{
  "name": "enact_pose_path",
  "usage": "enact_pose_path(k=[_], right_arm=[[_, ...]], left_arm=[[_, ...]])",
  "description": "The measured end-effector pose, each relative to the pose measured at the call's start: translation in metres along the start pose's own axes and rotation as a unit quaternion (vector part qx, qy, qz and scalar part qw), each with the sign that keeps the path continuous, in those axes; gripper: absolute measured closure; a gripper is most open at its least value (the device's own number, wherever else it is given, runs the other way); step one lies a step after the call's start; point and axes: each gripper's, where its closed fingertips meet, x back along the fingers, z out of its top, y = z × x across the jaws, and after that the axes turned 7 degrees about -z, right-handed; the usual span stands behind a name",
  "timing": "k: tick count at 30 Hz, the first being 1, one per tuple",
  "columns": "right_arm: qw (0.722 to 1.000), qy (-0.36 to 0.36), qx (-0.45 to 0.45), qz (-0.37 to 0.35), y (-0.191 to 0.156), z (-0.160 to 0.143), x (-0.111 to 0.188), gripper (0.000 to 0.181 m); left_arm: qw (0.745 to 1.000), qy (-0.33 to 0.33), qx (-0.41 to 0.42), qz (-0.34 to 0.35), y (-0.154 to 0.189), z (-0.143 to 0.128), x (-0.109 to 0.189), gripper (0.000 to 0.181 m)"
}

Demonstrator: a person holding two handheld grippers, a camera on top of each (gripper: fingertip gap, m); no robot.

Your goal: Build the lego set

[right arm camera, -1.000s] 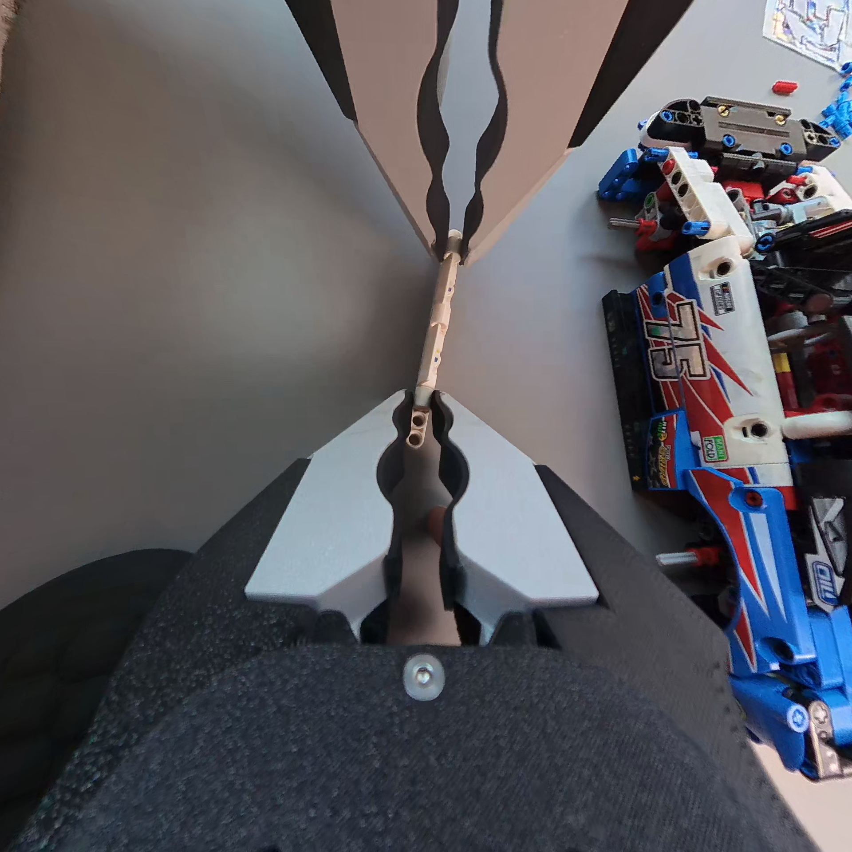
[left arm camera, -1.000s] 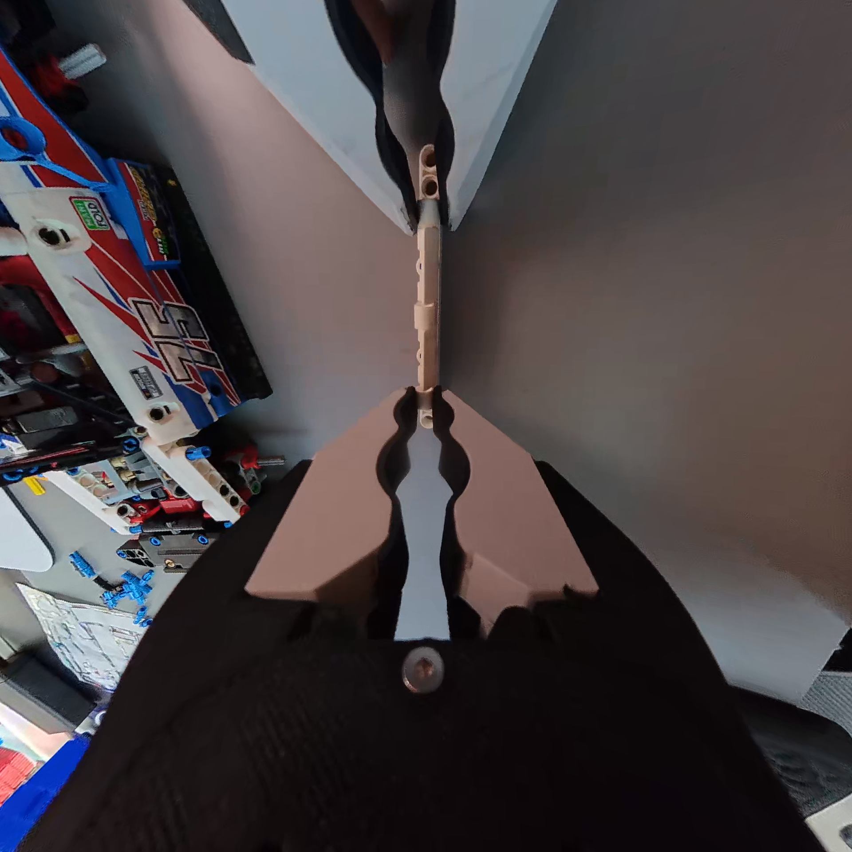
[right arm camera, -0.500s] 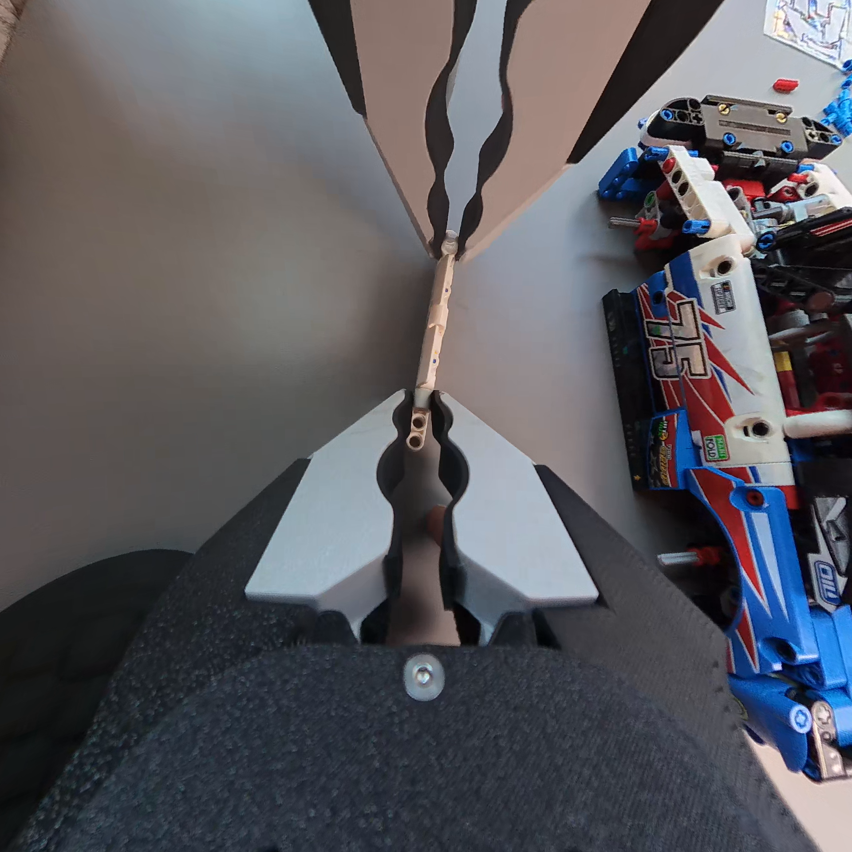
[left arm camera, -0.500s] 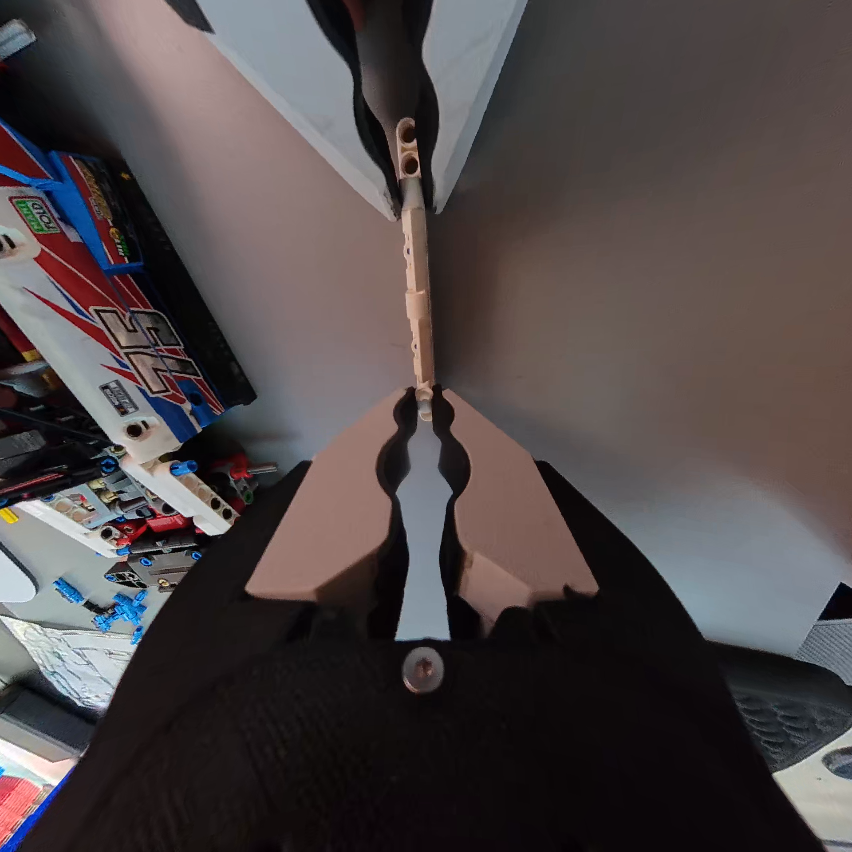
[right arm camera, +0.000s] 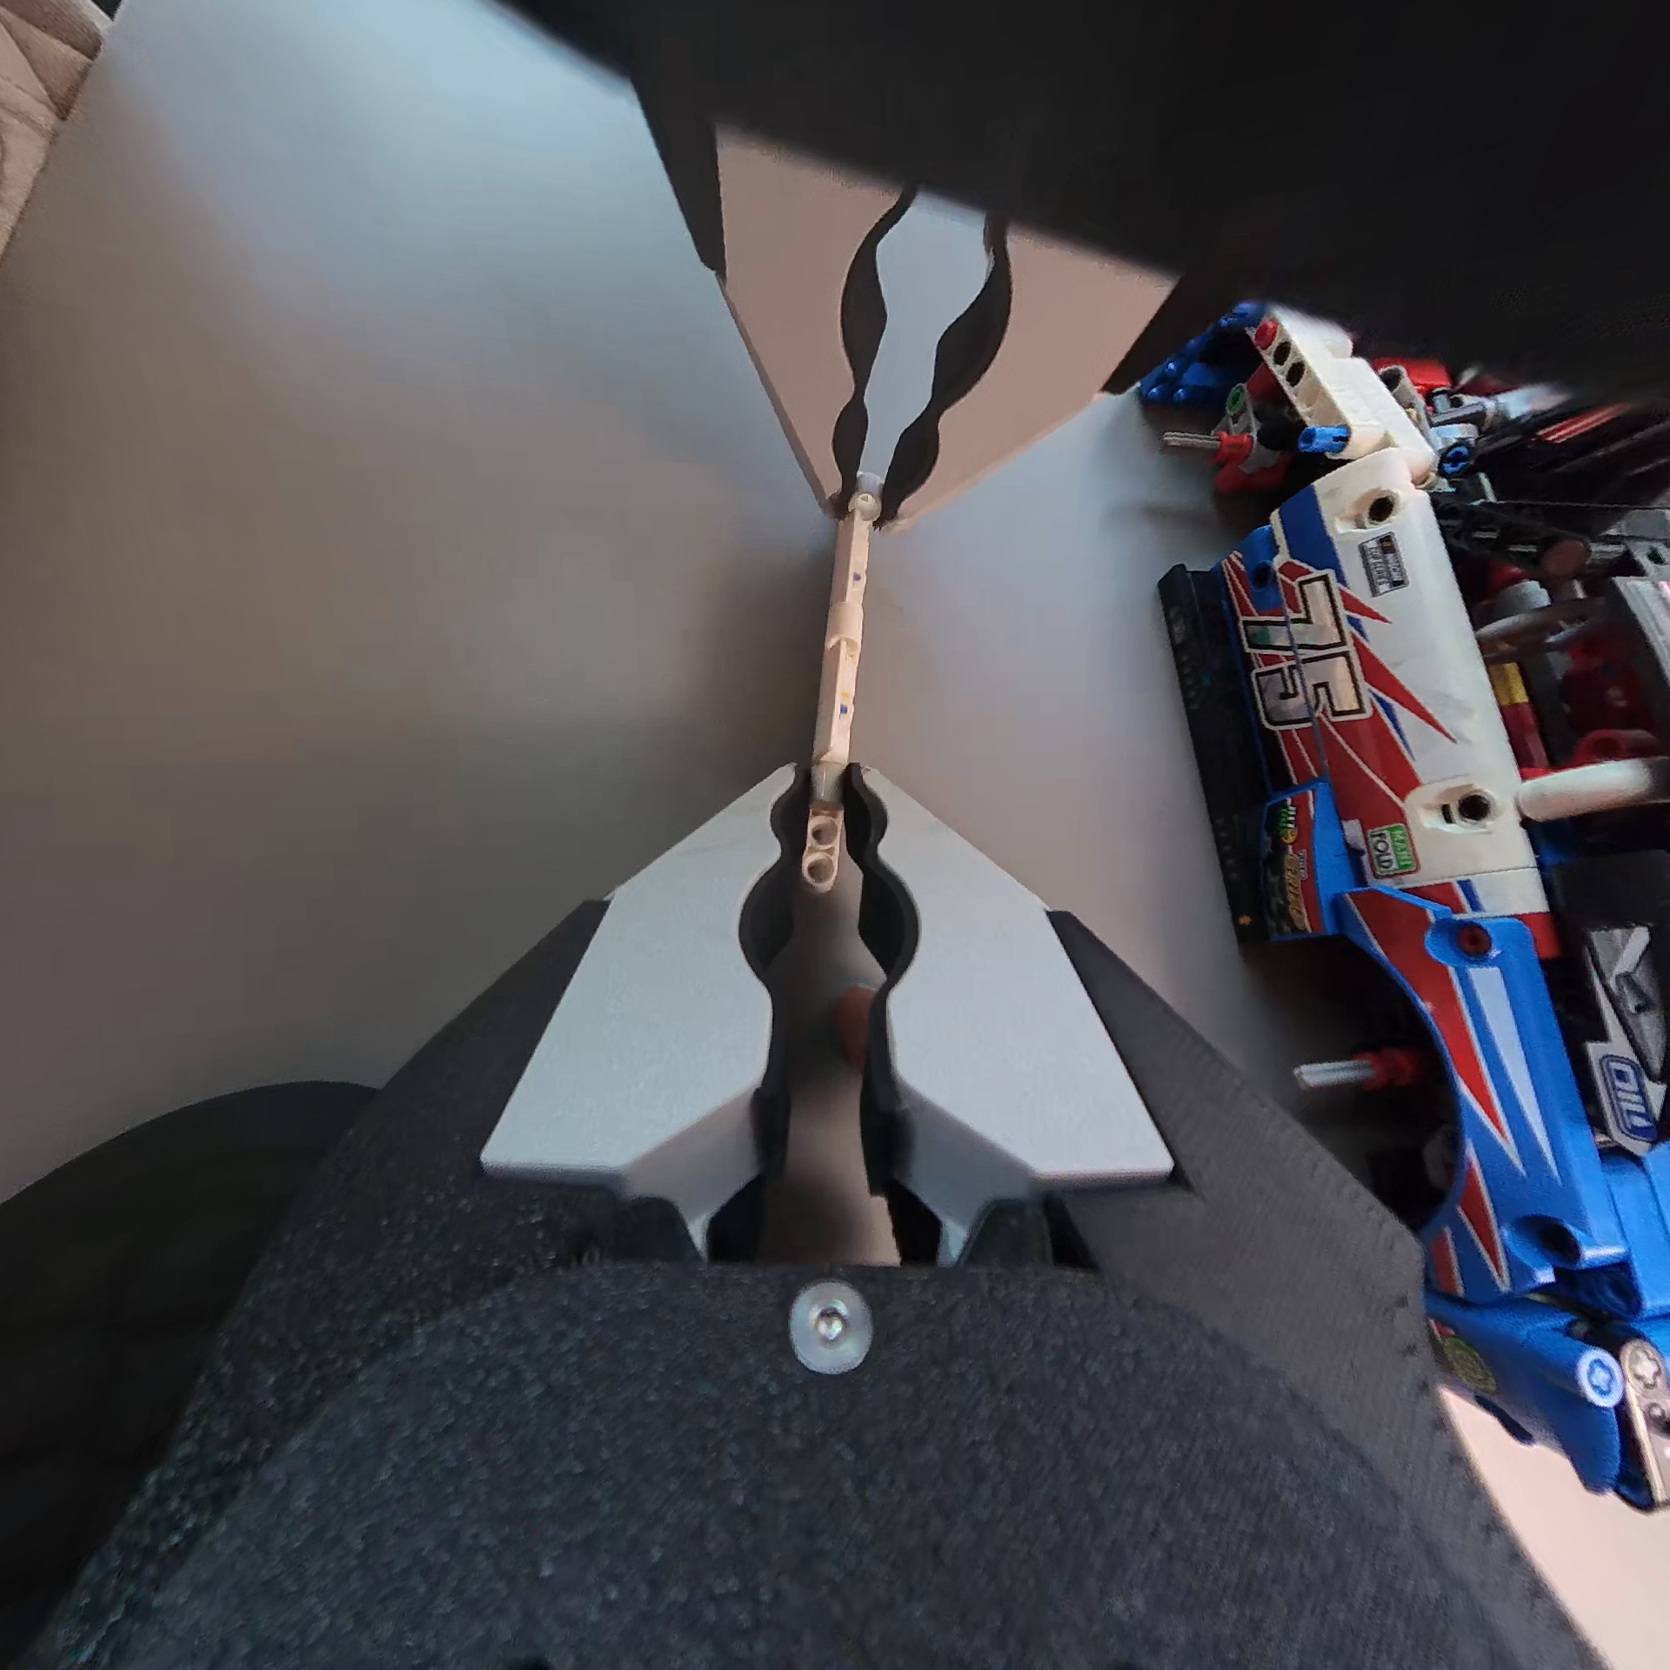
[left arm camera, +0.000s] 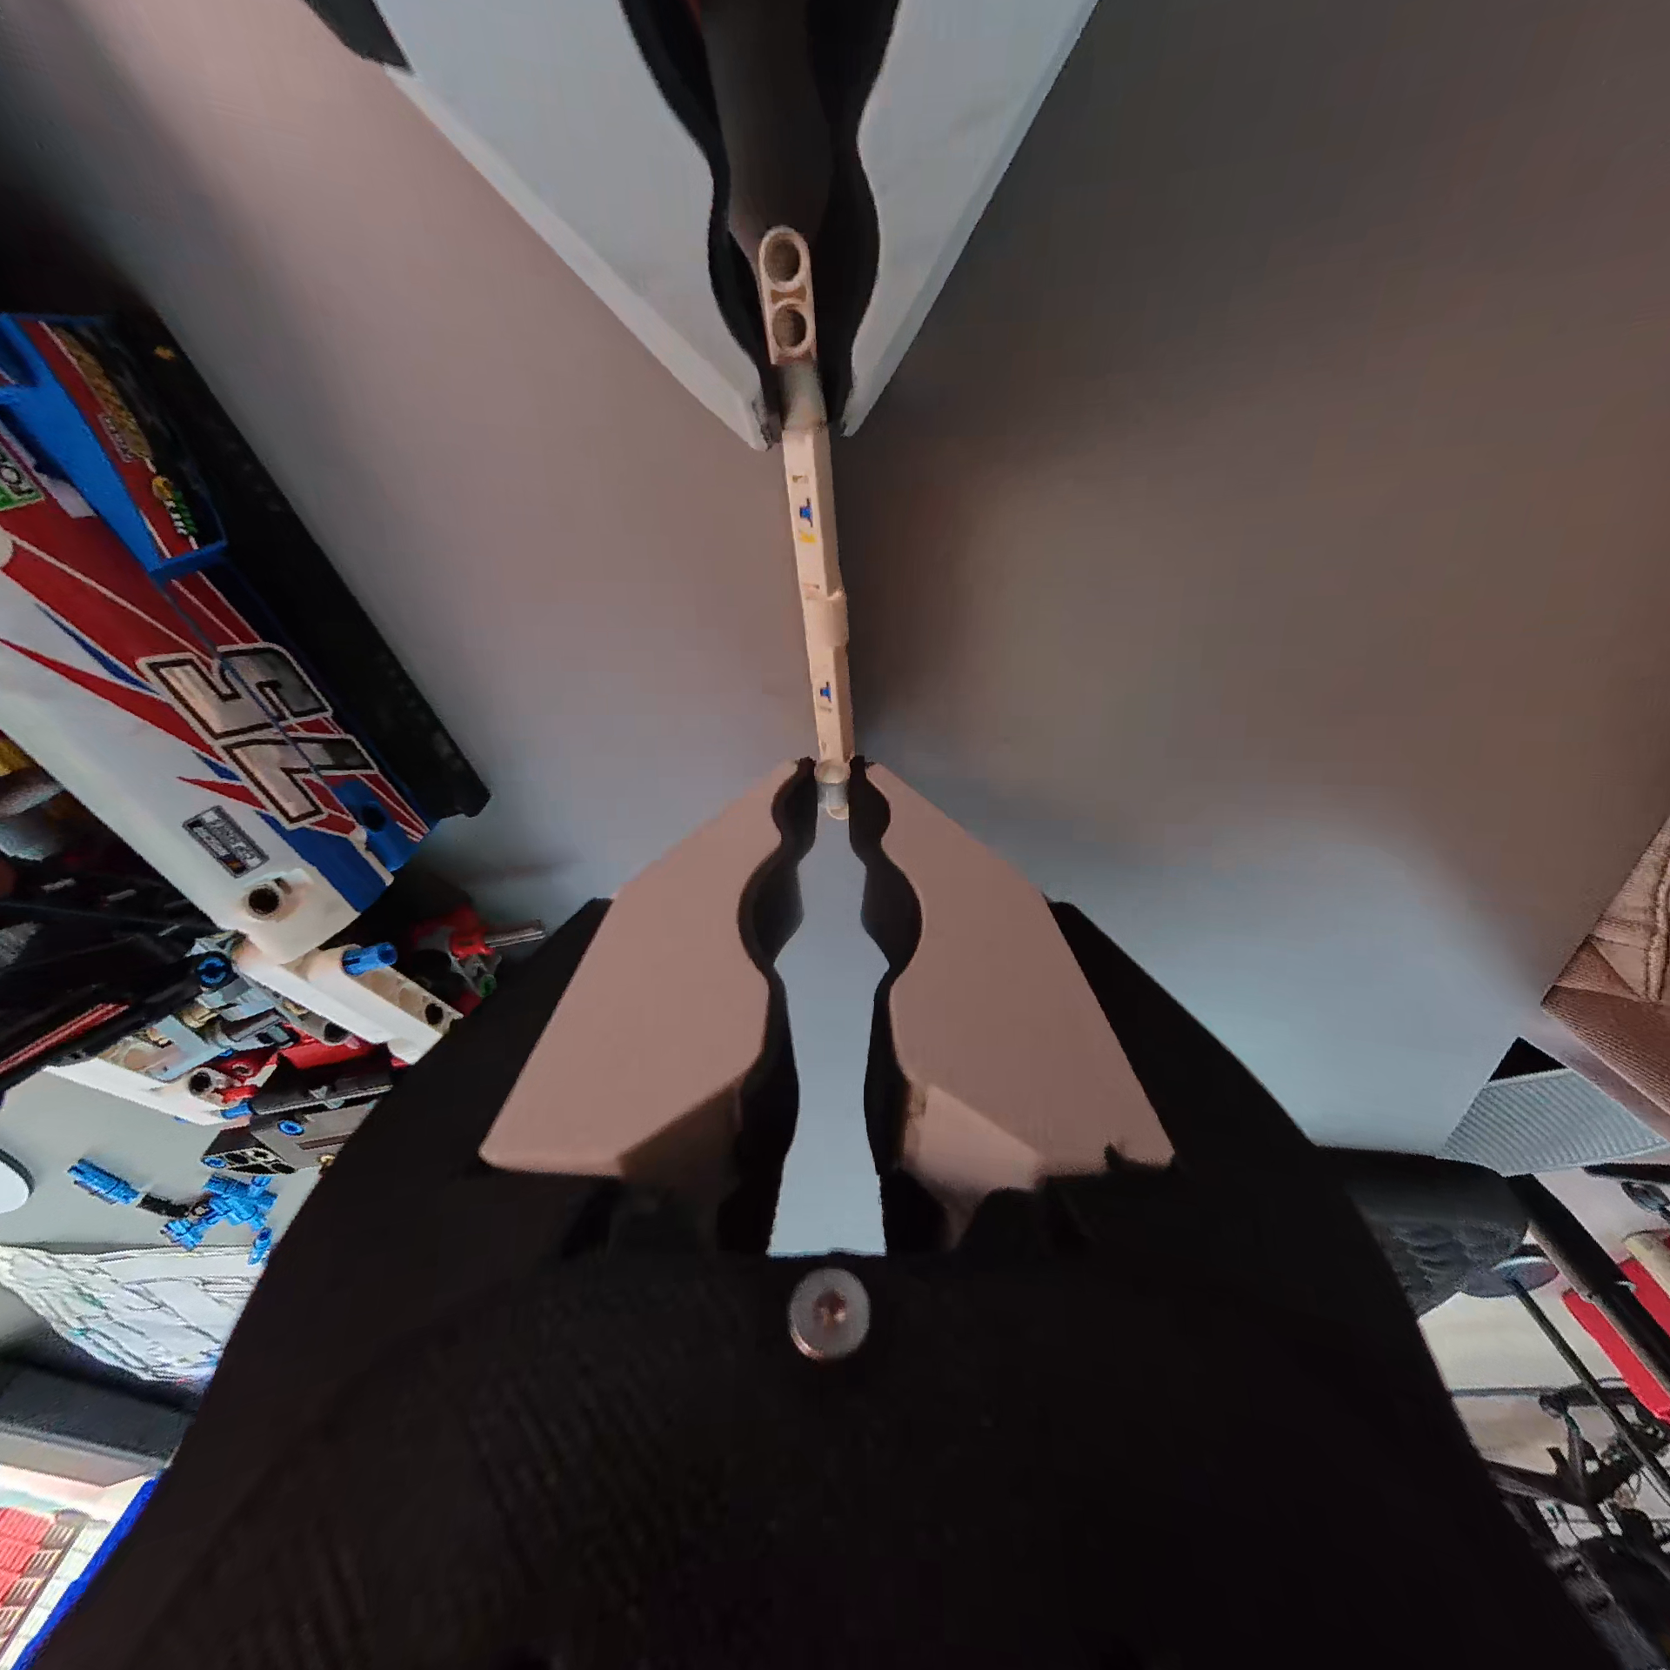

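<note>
A thin white lego beam (left arm camera: 818,596) hangs above the grey table (left arm camera: 1265,542), held at both ends. My left gripper (left arm camera: 831,784), with tan fingers, is shut on the small grey pin at the beam's near end. My right gripper (left arm camera: 795,411), with light grey fingers, faces it from the top of the left wrist view. In the right wrist view my right gripper (right arm camera: 824,784) is shut on the beam (right arm camera: 842,651), whose two-hole end sticks back between the fingers. The left gripper (right arm camera: 865,506) closes on the far tip.
A large blue, white and red lego race car (left arm camera: 226,723) lies on the table to the left, and it also shows in the right wrist view (right arm camera: 1355,723). Loose blue pins (left arm camera: 217,1211) and an instruction sheet (left arm camera: 108,1301) lie near it. Brown fabric (left arm camera: 1618,949) lies past the table edge. Spacing between my two grippers at the tips: around 7 centimetres.
Both grippers still hold the beam. The left gripper has come nearer and its body now fills the top of the right wrist view. The car has shifted slightly in both views.
</note>
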Motion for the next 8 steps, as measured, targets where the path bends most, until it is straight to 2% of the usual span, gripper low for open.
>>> enact_pose_path(k=[5, 8], right_arm=[[1.000, 0.012, -0.007, 0.002, 0.0005, 0.0020, 0.0007, 0.175], [1.000, 0.024, -0.016, 0.001, 0.0016, 0.0037, 0.0015, 0.175]], left_arm=[[1.000, -0.024, -0.016, 0.002, 0.0011, -0.0014, 0.0005, 0.175], [1.000, -0.006, -0.012, 0.004, -0.0007, -0.0007, 0.0021, 0.175]])
